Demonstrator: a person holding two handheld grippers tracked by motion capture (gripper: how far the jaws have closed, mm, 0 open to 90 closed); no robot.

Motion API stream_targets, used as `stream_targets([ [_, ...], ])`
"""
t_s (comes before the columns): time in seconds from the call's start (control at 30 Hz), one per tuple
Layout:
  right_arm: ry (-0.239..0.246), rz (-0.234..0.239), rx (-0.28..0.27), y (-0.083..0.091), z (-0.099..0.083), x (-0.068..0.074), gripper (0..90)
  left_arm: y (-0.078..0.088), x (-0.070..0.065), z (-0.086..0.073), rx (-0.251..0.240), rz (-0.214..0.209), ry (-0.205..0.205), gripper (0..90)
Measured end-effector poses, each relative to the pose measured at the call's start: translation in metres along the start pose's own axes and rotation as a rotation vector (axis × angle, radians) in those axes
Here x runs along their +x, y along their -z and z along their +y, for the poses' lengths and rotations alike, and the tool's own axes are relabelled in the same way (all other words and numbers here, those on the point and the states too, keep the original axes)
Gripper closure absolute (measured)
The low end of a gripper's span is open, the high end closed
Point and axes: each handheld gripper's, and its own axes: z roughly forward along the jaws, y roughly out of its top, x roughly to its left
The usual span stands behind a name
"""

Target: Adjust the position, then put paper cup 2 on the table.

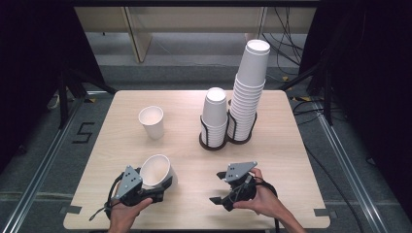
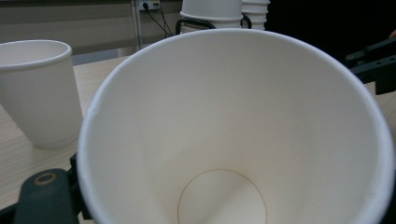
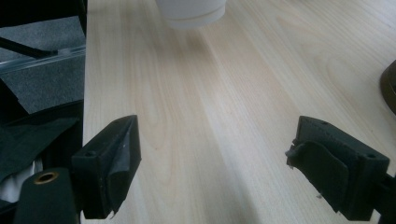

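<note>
My left gripper has its jaws closed tight on the wall of a paper cup, pinching the thin paper near the base. The cup lies tipped, its open mouth tilted up and away from me; in the left gripper view its inside sits right over the jaws. Beyond those jaws, well apart, a second paper cup stands upright on the counter. Farther ahead and toward my right gripper are the wire cup holder, its short cup stack and its tall cup stack. My right jaws stand wide open with nothing between them, just above bare counter.

My worry is the pinch: a one-wall hold on soft paper could crease the cup or let it swivel and slip. If I swing it carelessly toward the upright cup, I could knock that over. The tall stack leans a little and could topple if bumped.
</note>
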Motion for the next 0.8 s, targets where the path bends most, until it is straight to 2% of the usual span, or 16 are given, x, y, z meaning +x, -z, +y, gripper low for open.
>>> stream_targets([
  [0.03, 0.010, -0.003, -0.002, 0.000, -0.001, -0.001, 16.3, 0.000, 0.001, 0.000, 0.008, 0.012, -0.001, 15.5],
  [0.07, -0.004, -0.003, 0.001, 0.000, -0.002, -0.001, 16.3, 0.000, 0.003, 0.000, 0.014, 0.018, 0.002, 15.5],
  [0.3, -0.019, -0.009, 0.007, 0.002, -0.006, -0.005, 16.4, 0.001, 0.011, -0.001, 0.017, 0.059, 0.010, 15.3],
  [0.37, -0.014, -0.012, 0.011, 0.003, -0.007, -0.005, 16.4, 0.001, 0.013, -0.003, 0.005, 0.068, 0.013, 15.3],
  [0.43, -0.012, -0.017, 0.011, 0.003, -0.007, -0.004, 16.4, 0.003, 0.016, -0.003, 0.026, 0.084, 0.017, 15.3],
  [0.5, -0.007, -0.016, 0.016, 0.003, -0.006, -0.003, 16.5, 0.004, 0.019, -0.003, 0.023, 0.095, 0.019, 15.3],
  [0.6, -0.007, -0.017, 0.018, 0.002, -0.007, -0.004, 16.5, 0.004, 0.024, -0.003, 0.007, 0.111, 0.024, 15.3],
  [0.8, -0.021, -0.020, 0.028, 0.002, -0.008, -0.005, 16.5, 0.005, 0.035, -0.005, 0.025, 0.160, 0.032, 15.3],
])
